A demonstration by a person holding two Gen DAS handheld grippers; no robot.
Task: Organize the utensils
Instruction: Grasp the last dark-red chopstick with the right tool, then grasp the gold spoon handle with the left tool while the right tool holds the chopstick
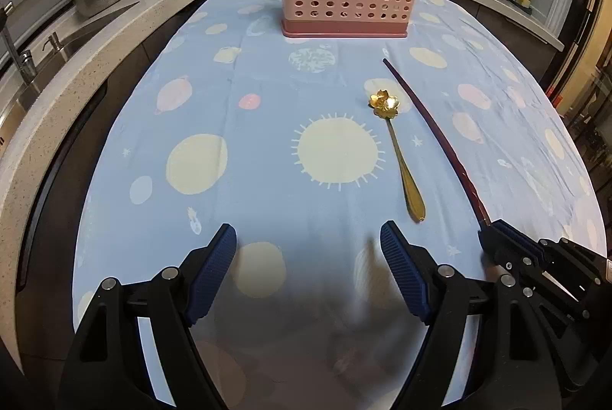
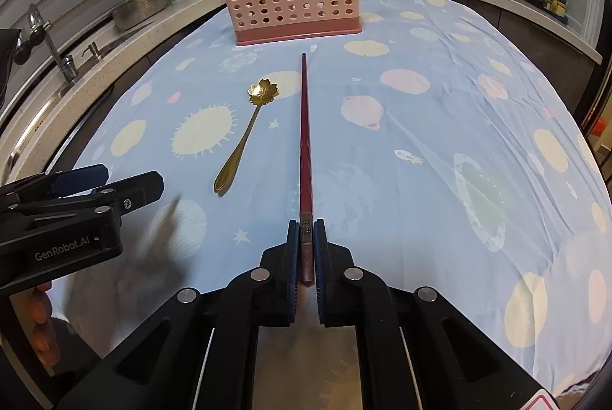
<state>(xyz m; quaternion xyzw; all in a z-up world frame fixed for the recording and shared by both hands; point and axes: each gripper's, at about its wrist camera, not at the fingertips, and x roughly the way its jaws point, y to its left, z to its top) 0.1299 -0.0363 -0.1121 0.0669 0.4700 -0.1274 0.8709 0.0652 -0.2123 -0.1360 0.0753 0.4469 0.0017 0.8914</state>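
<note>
My right gripper [image 2: 306, 238] jaws pinching the red chopstick [image 2: 305, 127] by its butt end, tip toward the pink utensil caddy [image 2: 287, 0], my left gripper [image 1: 308, 249] jaws spread, empty, gold flower spoon [image 1: 397, 150] on the table [image 1: 267, 85] just ahead-right
</note>
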